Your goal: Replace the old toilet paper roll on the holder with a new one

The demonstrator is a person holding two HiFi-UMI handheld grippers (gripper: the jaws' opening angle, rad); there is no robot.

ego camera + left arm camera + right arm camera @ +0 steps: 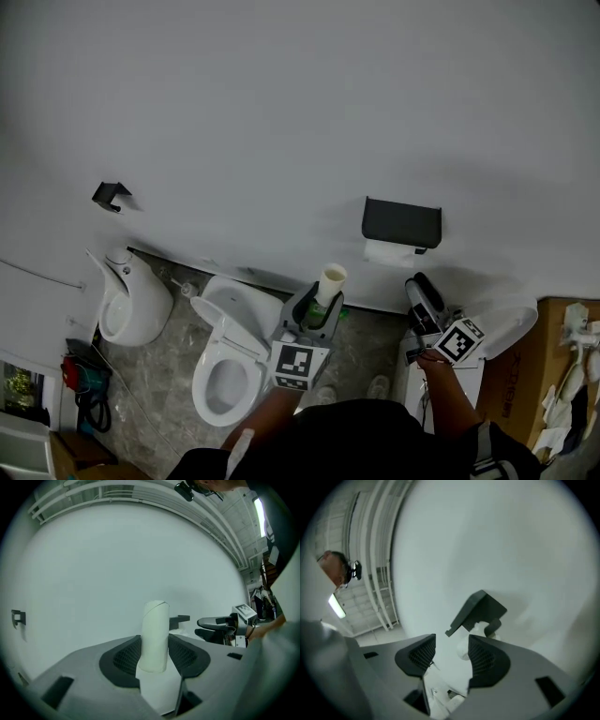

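The left gripper (154,640) has its 2 jaws closed on an empty pale cardboard toilet-paper tube (155,620). Its black ribbed pads (125,656) press the tube's lower part from both sides. The tube stands nearly upright between the jaws, and its upper end rises well clear of the jaw tips.

The right gripper (451,641) has its 2 jaws standing wide apart, with nothing between the pads. Ahead of these jaws, just above the tip of the right-hand one, a black box-shaped toilet paper holder (480,609) hangs on the plain white wall (497,541). A white paper roll (490,627) sits under its cover, partly seen through the gap and partly hidden behind that jaw. The jaws are clear of the holder and the roll.

From the left gripper's jaws, the right gripper lies off to the right, and the holder shows on the wall between the 2 grippers. Below and to the left of the left jaws stands a white ceramic toilet (230,366). Farther left is a white urinal-shaped fixture (131,300). A small black wall hook (111,195) sits high and far to the left.
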